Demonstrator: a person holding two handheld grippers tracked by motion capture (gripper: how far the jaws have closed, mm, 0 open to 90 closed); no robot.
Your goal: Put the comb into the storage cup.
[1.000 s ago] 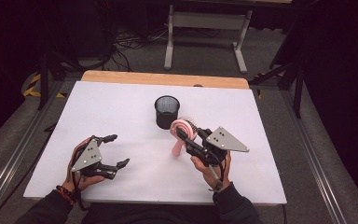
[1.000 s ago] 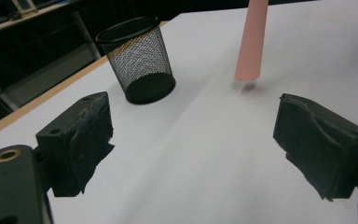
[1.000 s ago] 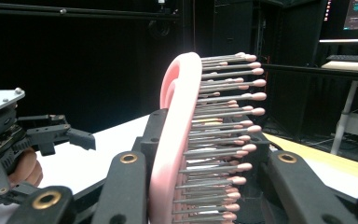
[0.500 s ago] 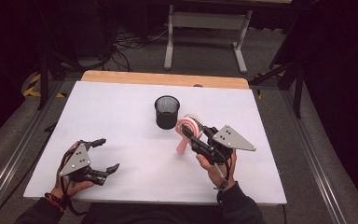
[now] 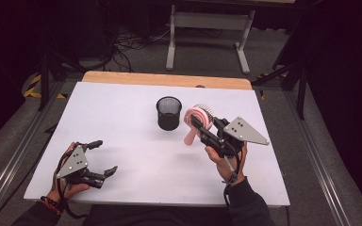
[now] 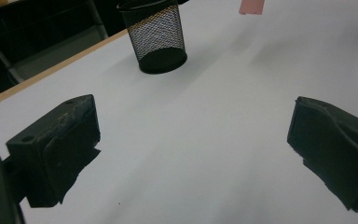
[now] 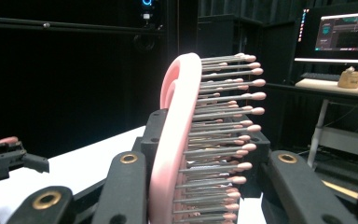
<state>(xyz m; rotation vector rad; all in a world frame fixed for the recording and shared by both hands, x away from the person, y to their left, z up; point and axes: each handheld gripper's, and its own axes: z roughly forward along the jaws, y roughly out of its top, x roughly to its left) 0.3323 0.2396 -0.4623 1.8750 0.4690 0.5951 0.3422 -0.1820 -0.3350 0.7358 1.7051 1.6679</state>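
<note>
The right gripper (image 5: 199, 126), right of centre in the high view, has its fingers clamped on a pink hairbrush (image 5: 195, 123), gripping the head across its back and bristle face, so the handle hangs down toward the worktop (image 5: 122, 103) and the bristles point to the right in the right gripper view (image 7: 200, 140). The black mesh cup (image 5: 168, 113) stands upright just left of the brush, near the middle of the frame. Judging by this layout, the brush is probably meant to go into the cup, and the risks sit there. The grip lies on bristles at one side, which give under pressure, so the brush may twist or slide between the fingers when it is tilted. The cup looks light and narrow; if the dangling handle strikes its rim rather than its mouth, the cup may tip or skid across the smooth sheet. The left gripper (image 5: 99, 157), in the lower left of the frame, has just been opening its fingers and holds them wide with nothing between them (image 6: 51, 140), well apart from the cup, so nothing steadies the cup if it is knocked.
</note>
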